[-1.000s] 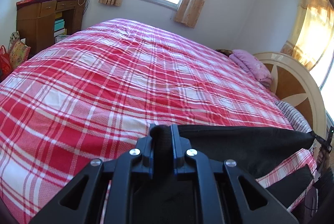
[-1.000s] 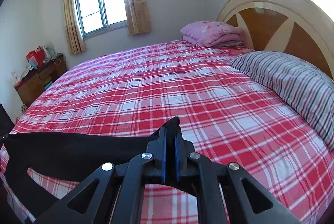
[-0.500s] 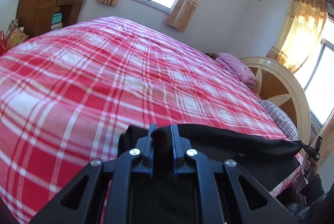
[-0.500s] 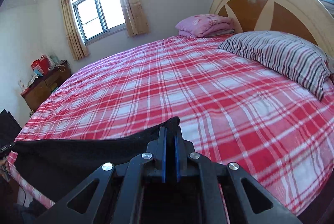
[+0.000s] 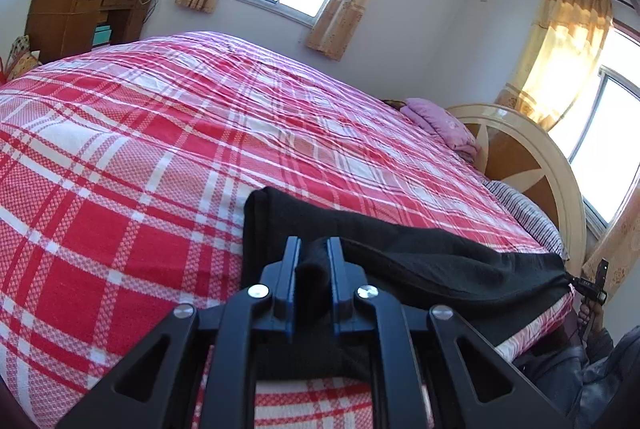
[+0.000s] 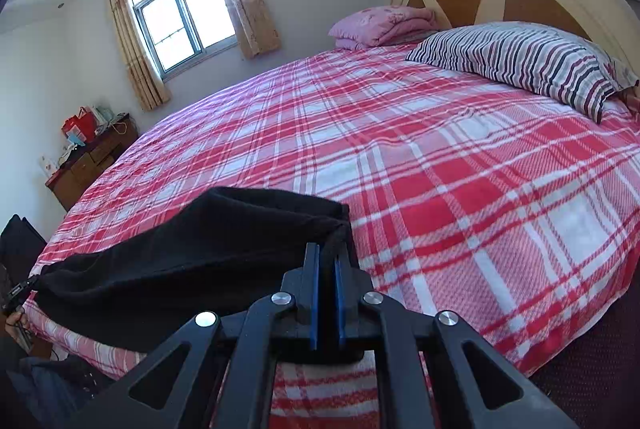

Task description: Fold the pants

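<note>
Sunlit from two curtained windows, the bedroom is mostly filled by a bed under a red plaid cover (image 5: 168, 157), with a striped pillow (image 6: 520, 57) by the headboard, and the black pants (image 5: 420, 261) lie stretched along its near edge. The left gripper (image 5: 313, 261) is clamped on a bunch of the fabric at one end and the right gripper (image 6: 327, 269) pinches the other end between nearly touching jaws, so the pants span directly between the two. Likely risks are that the thinner right-hand pinch slips, or that uneven travel drags the slack middle off the bed edge and skews the fold.
</note>
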`<move>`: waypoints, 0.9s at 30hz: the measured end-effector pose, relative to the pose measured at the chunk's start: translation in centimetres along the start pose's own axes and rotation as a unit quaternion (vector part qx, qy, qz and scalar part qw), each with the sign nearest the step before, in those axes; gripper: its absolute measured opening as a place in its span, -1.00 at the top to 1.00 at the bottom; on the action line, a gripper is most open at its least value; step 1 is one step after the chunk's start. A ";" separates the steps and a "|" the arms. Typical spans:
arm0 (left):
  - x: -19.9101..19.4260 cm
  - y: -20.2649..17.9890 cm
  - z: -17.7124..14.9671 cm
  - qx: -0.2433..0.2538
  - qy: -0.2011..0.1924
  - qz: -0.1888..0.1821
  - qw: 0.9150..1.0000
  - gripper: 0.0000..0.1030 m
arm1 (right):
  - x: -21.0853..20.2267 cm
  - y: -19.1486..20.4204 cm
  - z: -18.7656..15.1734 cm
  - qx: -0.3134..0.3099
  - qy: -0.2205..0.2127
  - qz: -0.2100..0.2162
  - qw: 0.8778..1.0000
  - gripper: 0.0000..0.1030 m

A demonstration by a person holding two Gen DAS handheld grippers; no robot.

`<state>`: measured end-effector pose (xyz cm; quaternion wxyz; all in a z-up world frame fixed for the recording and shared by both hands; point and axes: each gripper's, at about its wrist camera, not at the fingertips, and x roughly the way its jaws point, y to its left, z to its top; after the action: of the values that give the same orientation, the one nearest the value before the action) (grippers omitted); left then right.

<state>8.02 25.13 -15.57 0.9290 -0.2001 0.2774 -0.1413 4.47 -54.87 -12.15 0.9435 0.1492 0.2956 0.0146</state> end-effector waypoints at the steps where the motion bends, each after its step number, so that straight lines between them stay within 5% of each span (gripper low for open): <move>1: -0.1 0.0 -0.2 0.006 0.002 0.002 1.000 0.74 | -0.1 -0.2 -0.2 0.003 0.000 0.002 1.000 0.87; 5: -0.9 -0.3 -0.6 0.035 0.003 0.008 0.999 0.67 | -0.3 -0.5 -0.6 0.006 0.002 0.003 1.000 0.87; 11: -3.2 0.8 -0.8 0.050 -0.004 0.040 0.998 -0.01 | -1.2 -1.0 -0.7 0.016 -0.005 -0.003 1.000 0.68; 16: -6.0 3.8 -0.8 0.012 -0.027 0.086 0.996 -0.04 | -3.4 -1.7 -0.1 0.031 -0.037 -0.037 0.998 0.68; 19: -6.8 4.8 -0.8 -0.023 -0.040 0.079 0.996 -0.04 | -5.1 -0.8 0.6 0.034 -0.061 -0.045 0.997 0.68; 22: -6.0 2.7 -0.7 0.002 -0.019 0.060 0.998 -0.04 | -5.5 2.9 1.2 -0.020 -0.064 -0.039 0.997 0.63; 24: -5.3 1.5 -0.7 0.021 0.000 0.054 0.998 -0.04 | -5.0 7.0 1.2 -0.080 -0.054 -0.022 0.995 0.25; 27: -4.1 -0.3 -1.0 0.046 0.021 0.054 0.997 -0.04 | -2.7 15.1 0.0 -0.188 -0.020 0.032 0.982 0.04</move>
<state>4.13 26.06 -14.32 0.9376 -0.1388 0.3001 -0.1073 3.16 -40.75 -6.29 0.9595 -0.0208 0.2635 0.0971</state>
